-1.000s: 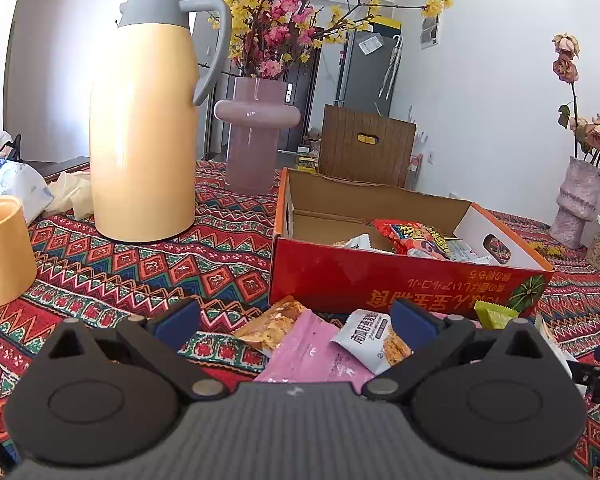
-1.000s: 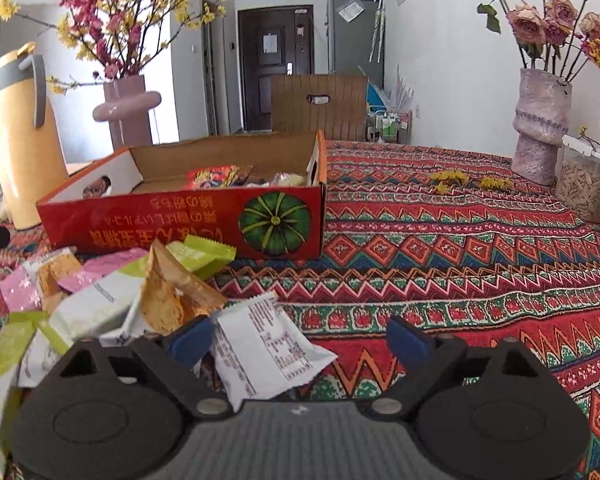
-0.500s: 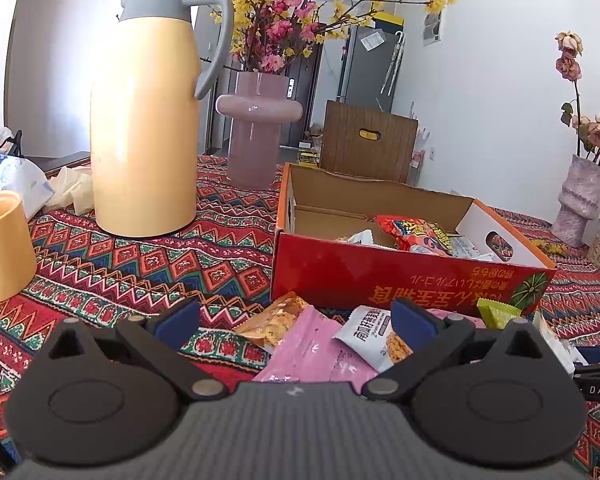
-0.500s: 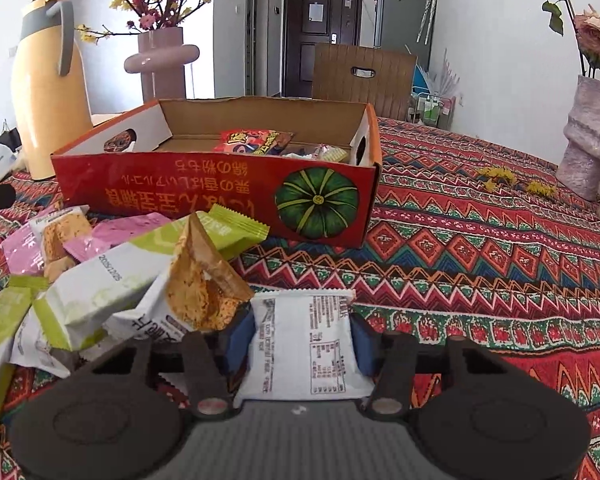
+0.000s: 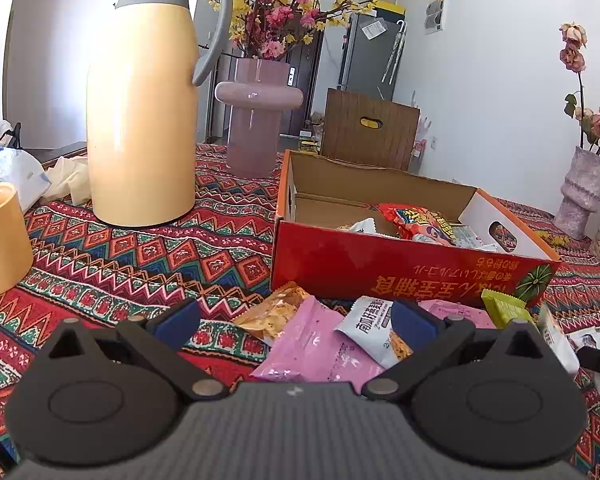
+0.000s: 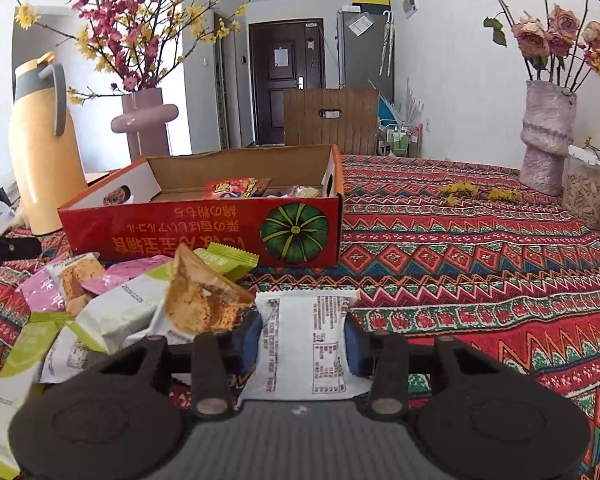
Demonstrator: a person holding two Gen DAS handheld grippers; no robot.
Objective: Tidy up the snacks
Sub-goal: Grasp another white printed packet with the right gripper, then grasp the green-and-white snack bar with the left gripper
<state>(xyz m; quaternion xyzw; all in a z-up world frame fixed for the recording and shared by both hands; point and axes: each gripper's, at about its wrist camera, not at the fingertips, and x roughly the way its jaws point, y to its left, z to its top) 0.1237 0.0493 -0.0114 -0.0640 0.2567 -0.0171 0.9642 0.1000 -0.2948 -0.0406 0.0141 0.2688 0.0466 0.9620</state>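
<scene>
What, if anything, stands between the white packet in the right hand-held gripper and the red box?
Nothing visible blocks it. The right hand-held gripper is closing on the white packet; beyond it lies bare tablecloth up to the open-topped red box. The snack pile sits to the left.

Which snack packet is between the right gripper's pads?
The white packet, printed back facing up, between the closing right gripper pads; the others lie piled to its left.

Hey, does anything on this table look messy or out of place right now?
Yes. Loose snack packets lie overlapping in a heap on the patterned cloth in front of the red box, not in it. Fallen yellow petals lie scattered near the grey vase.
</scene>
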